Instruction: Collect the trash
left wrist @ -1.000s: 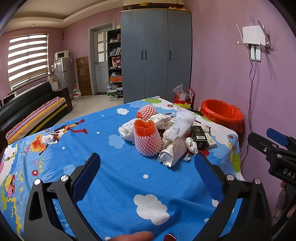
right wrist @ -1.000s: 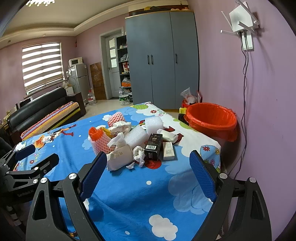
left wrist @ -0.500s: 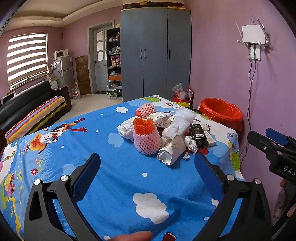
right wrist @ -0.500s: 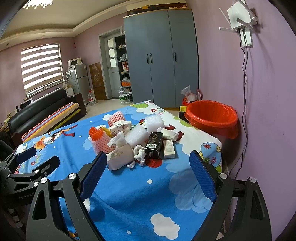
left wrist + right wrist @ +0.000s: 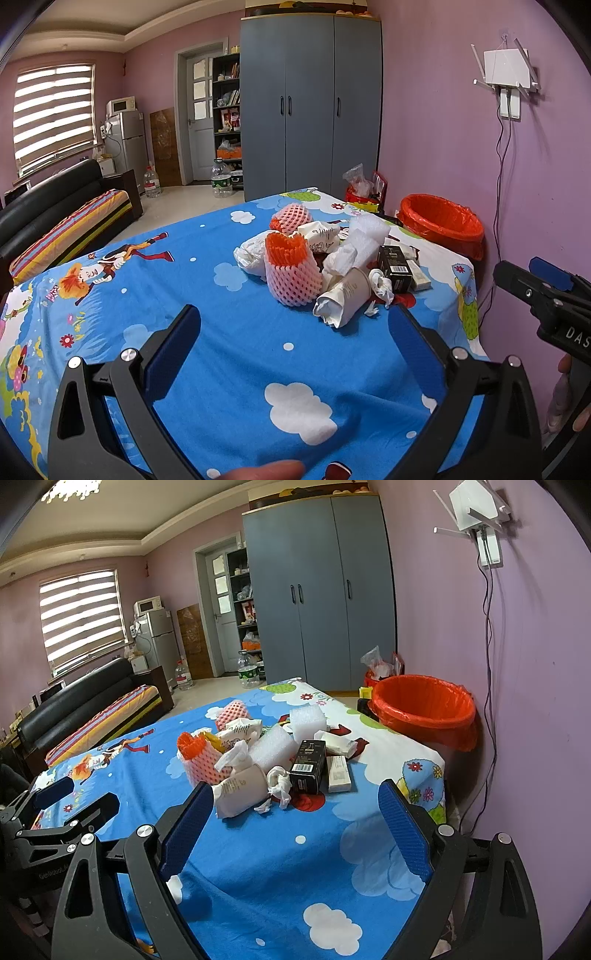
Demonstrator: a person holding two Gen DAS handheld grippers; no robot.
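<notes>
A: Where are your claws?

B: Your left claw [image 5: 293, 349] hovers level over the worktop [image 5: 229, 354], jaws wide, nothing in it. Your right claw [image 5: 295, 830] sits beside it, also spread and empty.

A: And the trash?

B: The trash pile [image 5: 266, 753] lies ahead of both, near the red bin [image 5: 423, 710] off the far corner.

grey wardrobe [image 5: 310, 107], black sofa [image 5: 44, 210], fridge [image 5: 123, 140]

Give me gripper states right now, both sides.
Left gripper: open, holding nothing, short of the trash pile.
Right gripper: open, holding nothing.
</notes>
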